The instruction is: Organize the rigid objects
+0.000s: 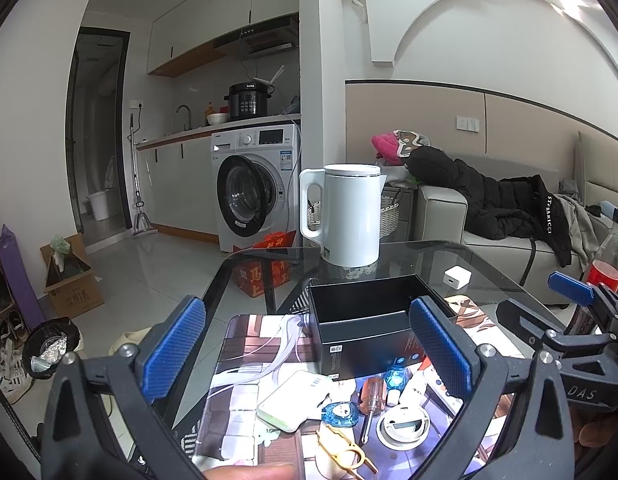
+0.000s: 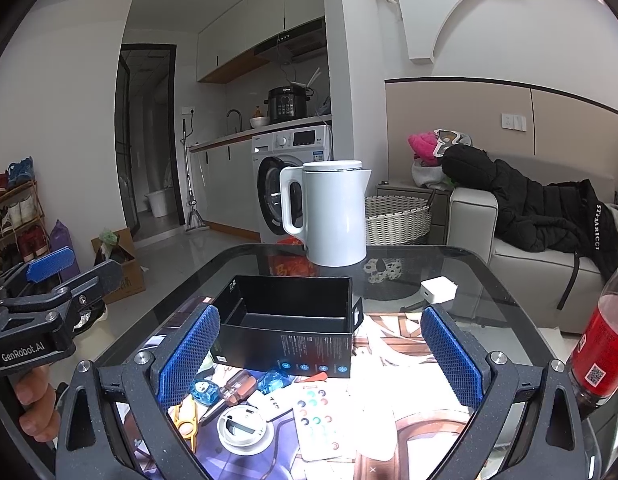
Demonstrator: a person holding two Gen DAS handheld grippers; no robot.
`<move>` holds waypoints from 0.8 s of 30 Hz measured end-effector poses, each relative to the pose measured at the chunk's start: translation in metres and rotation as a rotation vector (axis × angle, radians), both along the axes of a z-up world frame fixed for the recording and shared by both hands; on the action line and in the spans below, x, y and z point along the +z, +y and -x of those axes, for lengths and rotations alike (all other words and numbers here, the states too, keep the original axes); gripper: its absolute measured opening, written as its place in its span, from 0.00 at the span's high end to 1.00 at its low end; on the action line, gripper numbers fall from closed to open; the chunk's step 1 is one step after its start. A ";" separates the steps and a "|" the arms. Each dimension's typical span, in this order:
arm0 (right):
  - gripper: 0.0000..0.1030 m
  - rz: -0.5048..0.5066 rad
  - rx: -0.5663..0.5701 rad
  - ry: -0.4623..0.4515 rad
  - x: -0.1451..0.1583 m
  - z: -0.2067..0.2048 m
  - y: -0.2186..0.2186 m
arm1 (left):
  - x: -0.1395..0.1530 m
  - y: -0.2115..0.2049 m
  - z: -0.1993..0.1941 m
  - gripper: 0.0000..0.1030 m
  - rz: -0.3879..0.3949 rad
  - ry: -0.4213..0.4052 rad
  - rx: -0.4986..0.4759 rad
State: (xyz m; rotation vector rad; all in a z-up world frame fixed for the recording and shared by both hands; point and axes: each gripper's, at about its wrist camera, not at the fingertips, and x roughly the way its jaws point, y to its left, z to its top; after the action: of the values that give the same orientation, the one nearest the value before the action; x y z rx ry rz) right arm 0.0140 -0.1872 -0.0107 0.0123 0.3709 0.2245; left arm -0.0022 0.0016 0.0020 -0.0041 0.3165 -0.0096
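An open, empty black box (image 1: 363,322) (image 2: 289,326) sits on a printed mat on the glass table. In front of it lie small items: a white power bank (image 1: 291,402), a blue tape dispenser (image 1: 341,414) (image 2: 205,390), an orange-handled screwdriver (image 1: 373,398) (image 2: 229,392), a round white device (image 1: 403,426) (image 2: 243,428), a yellow tool (image 1: 345,450) (image 2: 187,420) and a white remote (image 2: 319,416). My left gripper (image 1: 309,348) hovers open above these items. My right gripper (image 2: 319,358) is open too, just short of the box, holding nothing.
A white kettle (image 1: 345,216) (image 2: 329,212) stands at the table's far edge, a white charger cube (image 1: 457,278) (image 2: 439,290) behind the box. A red-filled bottle (image 2: 601,344) stands at the right. Sofa with a black coat (image 2: 541,208) lies beyond; washing machine (image 1: 253,184) at back.
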 end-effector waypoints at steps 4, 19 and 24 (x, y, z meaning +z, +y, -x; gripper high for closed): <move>0.00 0.001 0.000 0.001 0.000 0.000 0.000 | 0.000 0.000 0.000 0.00 0.000 0.001 0.000; 0.00 0.017 0.006 -0.004 0.003 0.000 -0.001 | -0.004 0.005 -0.007 0.00 0.025 0.060 0.000; 0.00 0.042 0.010 -0.008 0.004 0.000 0.002 | -0.006 0.007 -0.013 0.00 0.031 0.090 -0.011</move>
State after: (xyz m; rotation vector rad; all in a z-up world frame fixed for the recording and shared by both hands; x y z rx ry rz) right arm 0.0141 -0.1853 -0.0064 -0.0314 0.3675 0.2264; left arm 0.0109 0.0084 -0.0036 -0.0337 0.4061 -0.0253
